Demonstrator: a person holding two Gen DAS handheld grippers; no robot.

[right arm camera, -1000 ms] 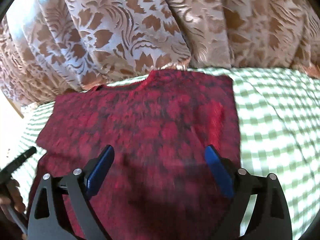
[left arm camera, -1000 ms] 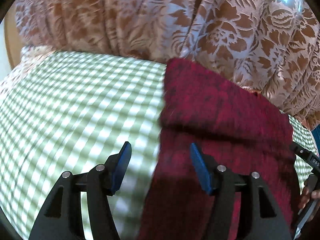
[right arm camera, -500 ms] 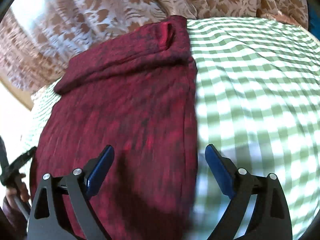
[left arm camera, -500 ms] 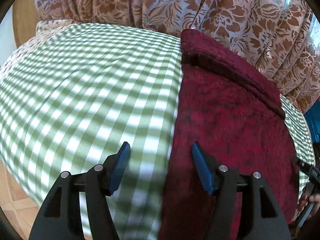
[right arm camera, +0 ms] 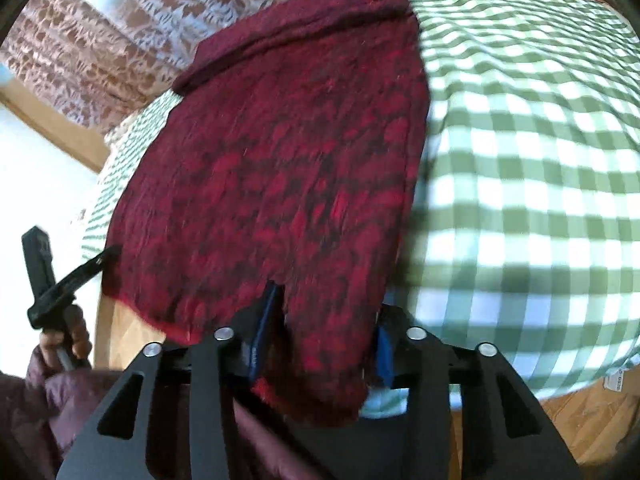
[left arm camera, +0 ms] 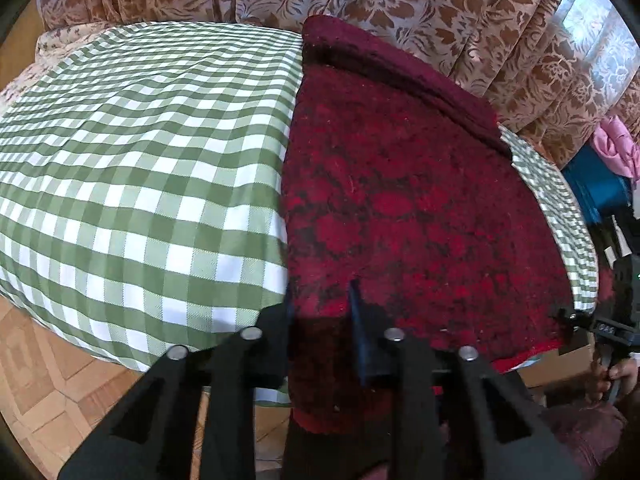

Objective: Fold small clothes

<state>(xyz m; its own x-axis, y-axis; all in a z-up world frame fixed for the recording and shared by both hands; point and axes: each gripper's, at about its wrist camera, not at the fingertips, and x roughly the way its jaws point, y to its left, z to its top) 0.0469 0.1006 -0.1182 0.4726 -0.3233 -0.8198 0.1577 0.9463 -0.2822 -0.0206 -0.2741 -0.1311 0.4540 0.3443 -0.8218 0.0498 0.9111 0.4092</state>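
Left wrist view: the red garment, dark-mottled, is lying right of centre on the checked cloth; its near-left corner is being pinched by the left gripper, whose jaws have just been closing.

Right wrist view, blurred: the garment's hem, overhanging the cloth's near edge, is being clamped by the right gripper, its jaws just narrowed; the fold between them is partly hidden.

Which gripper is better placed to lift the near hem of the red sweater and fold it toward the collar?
Neither clearly: both jaws have just been closing on the red sweater's near hem. The left gripper pinches its left corner, the right gripper the right corner, so lift both together.
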